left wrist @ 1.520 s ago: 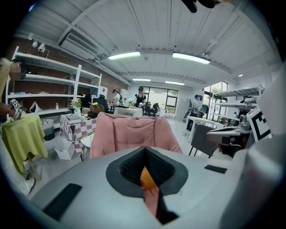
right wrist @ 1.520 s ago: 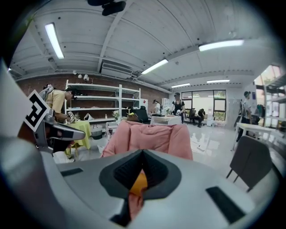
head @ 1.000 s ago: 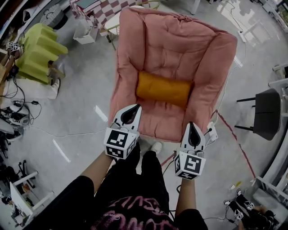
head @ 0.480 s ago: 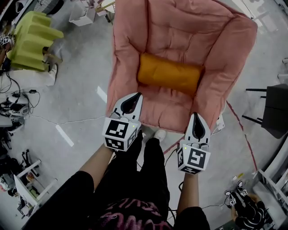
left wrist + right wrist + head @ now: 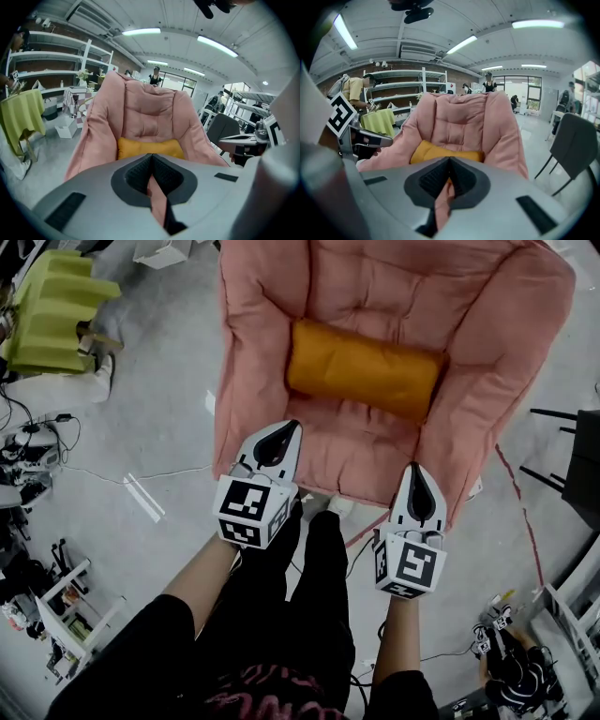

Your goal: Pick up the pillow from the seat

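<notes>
Over at the upper left of the head view, a yellow-green draped stand [image 5: 52, 306] is sitting on the grey floor [image 5: 159, 456], well apart from the action. Moving right, the left gripper [image 5: 289, 427] is hovering at the front edge of the pink armchair [image 5: 258, 352], and its jaws are clenched tight with nothing between them; in the left gripper view only a sliver of pink fabric is showing through the slit. Its marker cube [image 5: 248, 512] is facing up toward the camera.

Dead centre, the orange pillow [image 5: 364, 368] is lying across the seat, long side running left to right, tucked against the base of the backrest. Neither gripper is touching it; there is bare pink seat cushion between both tips and the pillow.

Further right, the right gripper [image 5: 416, 470] is hanging at the chair's front right corner, pressed together just the same and empty. The person's black trouser legs [image 5: 300, 615] are filling the bottom middle. At the far right edge a dark chair [image 5: 583, 456] is standing beside the armchair.
</notes>
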`<state>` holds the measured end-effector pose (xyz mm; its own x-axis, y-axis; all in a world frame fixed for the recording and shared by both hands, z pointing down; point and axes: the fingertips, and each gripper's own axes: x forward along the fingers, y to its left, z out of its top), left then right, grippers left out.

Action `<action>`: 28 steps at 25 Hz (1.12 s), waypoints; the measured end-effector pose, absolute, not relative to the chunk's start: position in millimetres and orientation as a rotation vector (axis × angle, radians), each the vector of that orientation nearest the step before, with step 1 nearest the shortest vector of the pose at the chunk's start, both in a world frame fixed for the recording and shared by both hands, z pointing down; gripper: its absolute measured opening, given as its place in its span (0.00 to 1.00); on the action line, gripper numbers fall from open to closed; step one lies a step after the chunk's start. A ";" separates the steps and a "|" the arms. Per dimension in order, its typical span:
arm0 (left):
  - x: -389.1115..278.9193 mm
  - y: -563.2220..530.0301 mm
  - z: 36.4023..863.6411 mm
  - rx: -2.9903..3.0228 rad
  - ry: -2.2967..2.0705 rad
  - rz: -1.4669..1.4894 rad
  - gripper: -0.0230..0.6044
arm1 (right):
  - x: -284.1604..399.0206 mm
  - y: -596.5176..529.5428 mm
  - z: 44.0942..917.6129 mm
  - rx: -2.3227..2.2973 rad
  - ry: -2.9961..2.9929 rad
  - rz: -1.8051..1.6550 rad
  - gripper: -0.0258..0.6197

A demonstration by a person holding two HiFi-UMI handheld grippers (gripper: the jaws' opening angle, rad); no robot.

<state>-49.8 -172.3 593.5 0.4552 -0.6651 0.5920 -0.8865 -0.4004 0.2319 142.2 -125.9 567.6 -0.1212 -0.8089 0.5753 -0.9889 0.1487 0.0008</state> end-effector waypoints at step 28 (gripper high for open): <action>-30.8 -215.3 663.7 2.158 -1.213 0.582 0.28 | 144.7 -180.5 637.3 1.661 -2.011 0.637 0.23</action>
<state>-30.8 -215.3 663.7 0.4888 -0.6103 0.6234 -0.8682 -0.4102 0.2792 144.7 -180.5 637.3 -0.1713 -0.7745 0.6090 -0.9838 0.1671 -0.0642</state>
